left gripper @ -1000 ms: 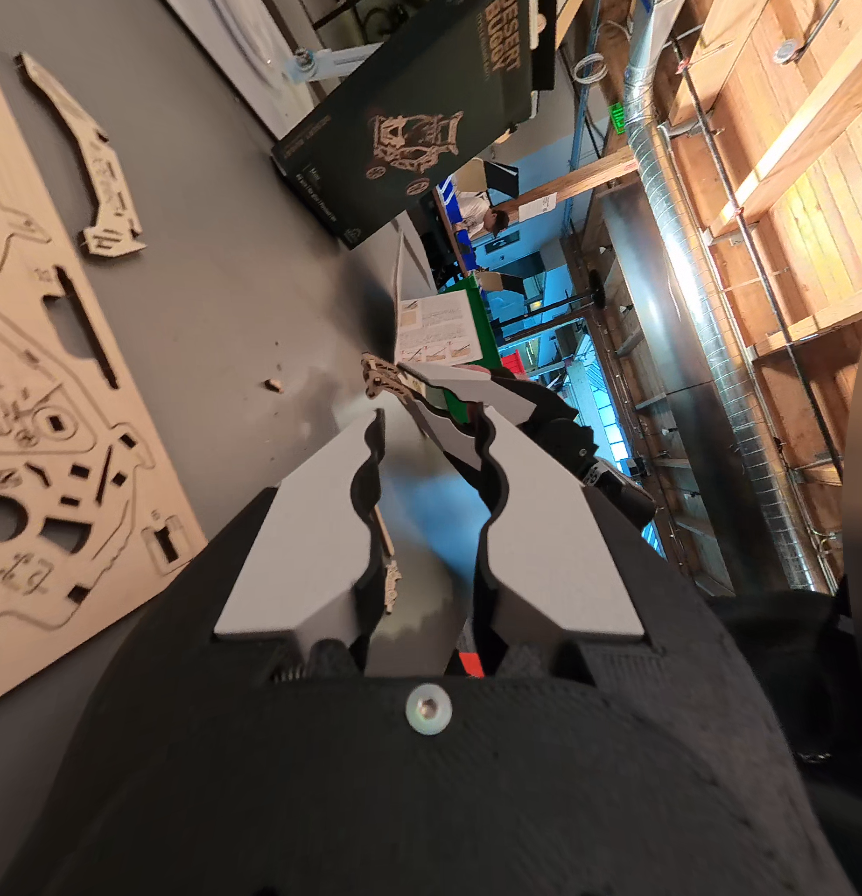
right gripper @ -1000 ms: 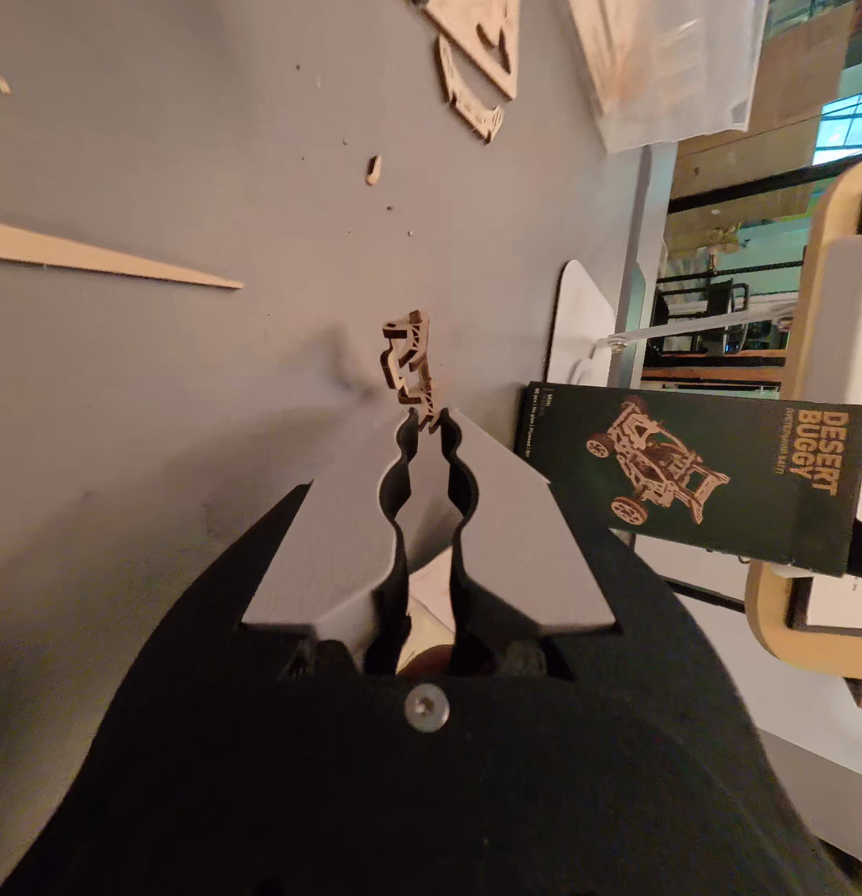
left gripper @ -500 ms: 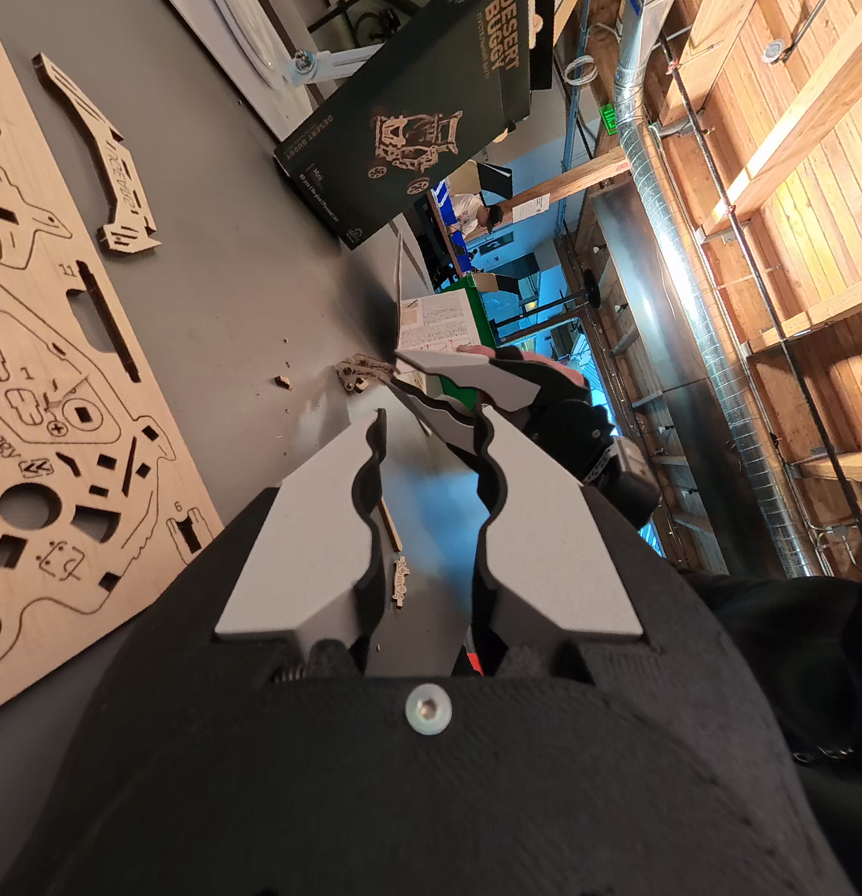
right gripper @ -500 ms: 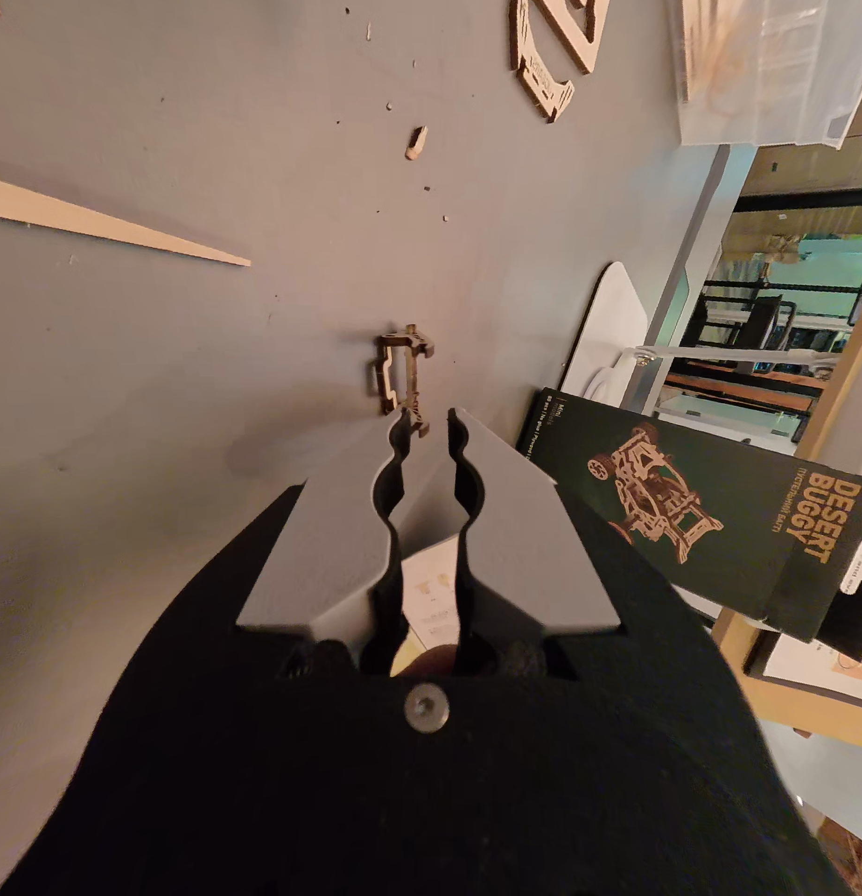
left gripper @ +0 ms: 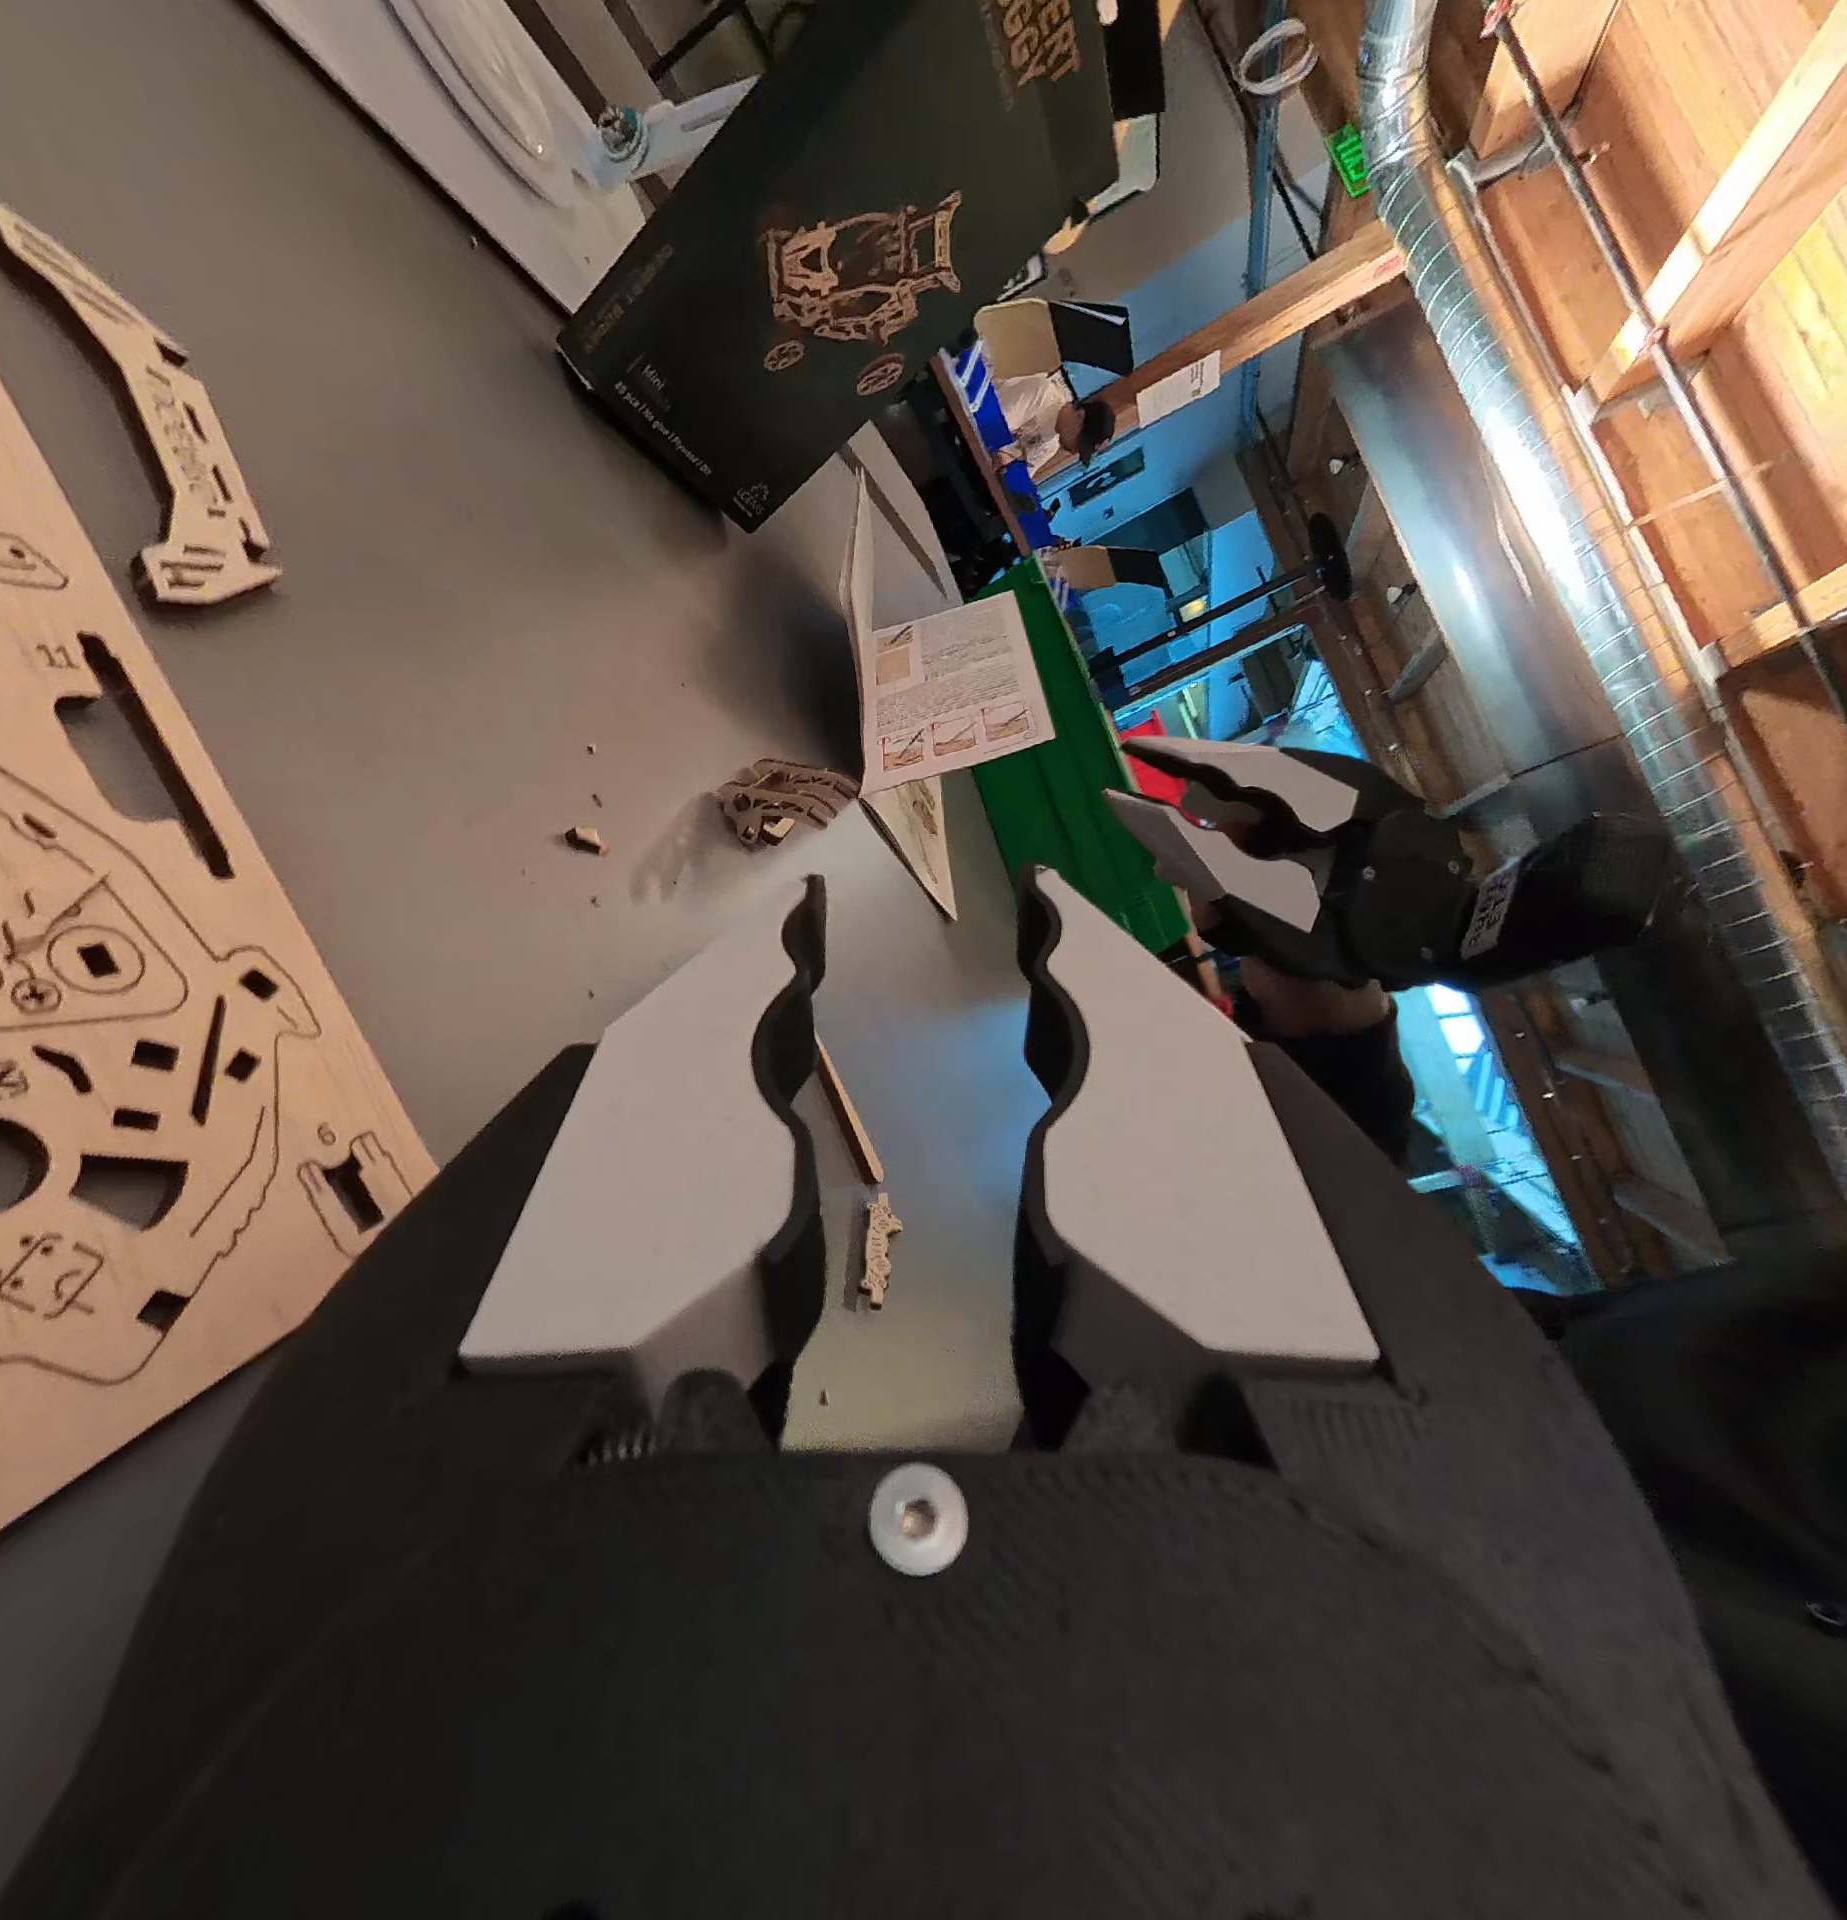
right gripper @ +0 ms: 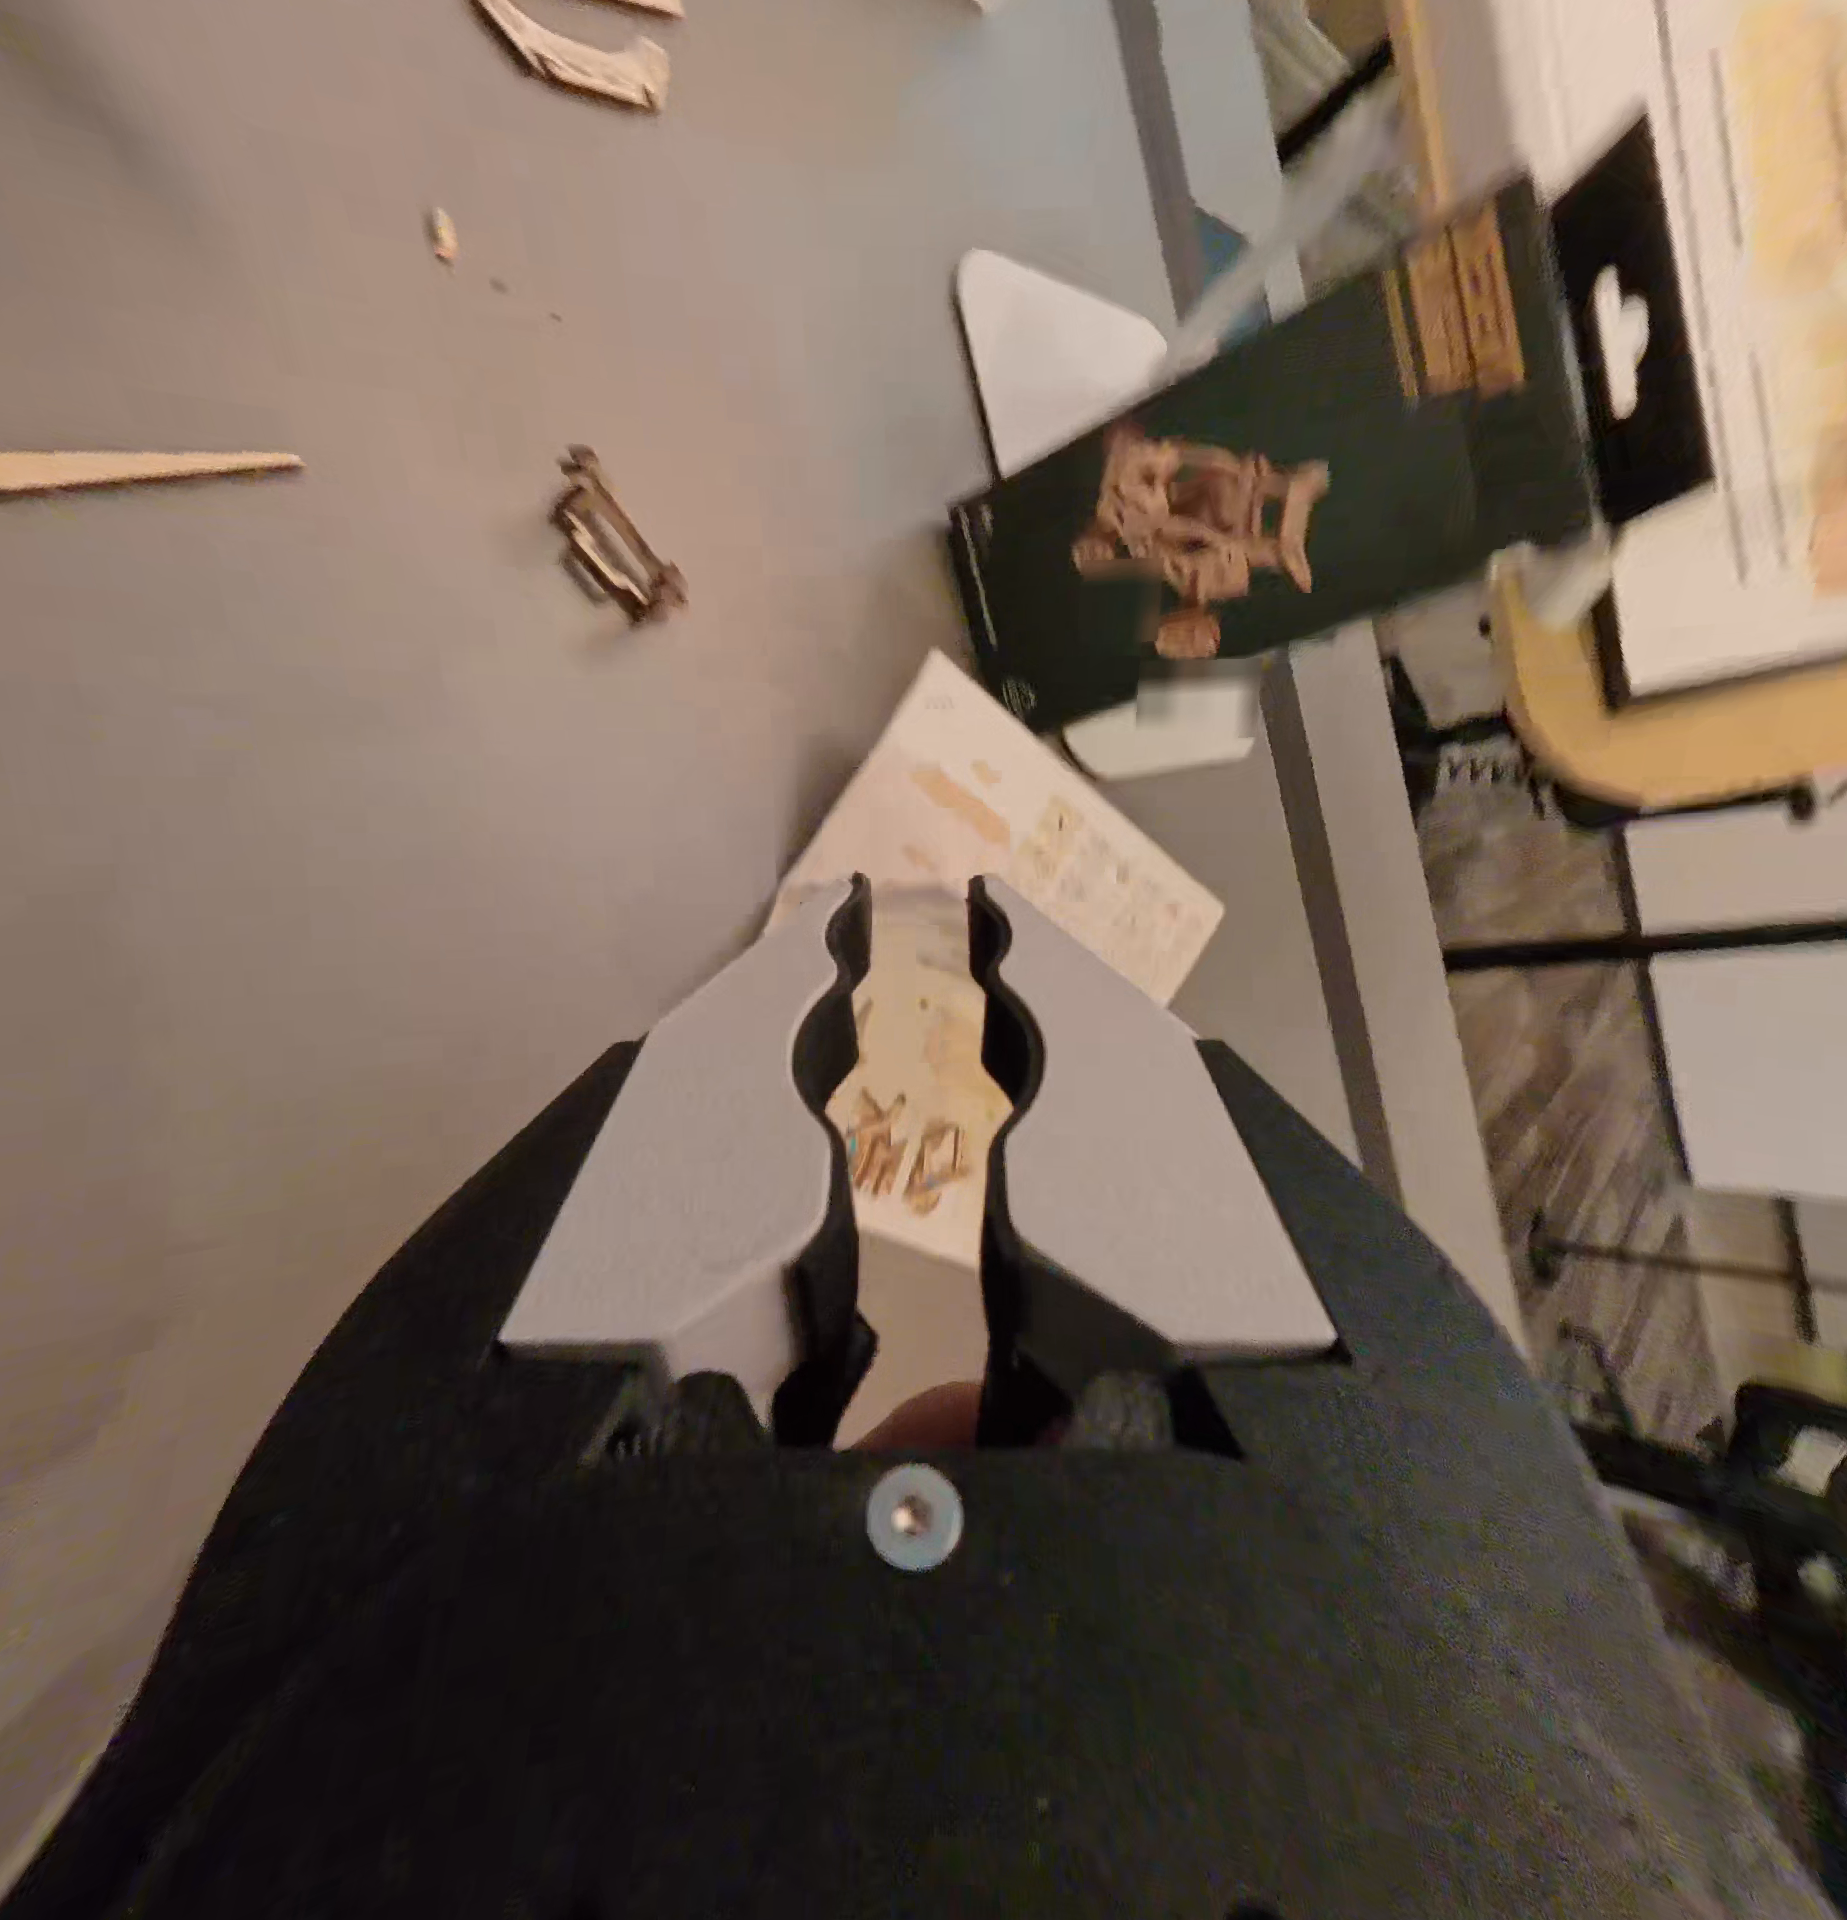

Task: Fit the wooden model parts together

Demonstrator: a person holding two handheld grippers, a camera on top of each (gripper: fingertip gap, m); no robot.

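A small assembled wooden part [left gripper: 784, 802] lies on the grey table [left gripper: 431, 623], apart from both grippers; it also shows in the right wrist view [right gripper: 612, 540]. My left gripper [left gripper: 924, 883] is open and empty, hovering short of that part. A thin wooden stick [left gripper: 848, 1110] and a tiny wooden piece [left gripper: 877, 1247] lie on the table beneath its open jaws, untouched. My right gripper [right gripper: 917, 883] is open and empty over the instruction booklet [right gripper: 1054, 862]. It also shows in the left wrist view [left gripper: 1121, 771], lifted to the right of the part.
A laser-cut plywood sheet [left gripper: 88, 987] lies at the left, with a loose curved part [left gripper: 140, 416] beyond it. A dark kit box [left gripper: 846, 260] stands at the back, the open booklet [left gripper: 950, 696] beside it. Another pointed wooden stick [right gripper: 119, 468] and chips [left gripper: 586, 840] lie about.
My right gripper opened and let go of the small wooden part, which now lies on the table. It then drew back to the right, over the booklet. My left gripper stayed open.
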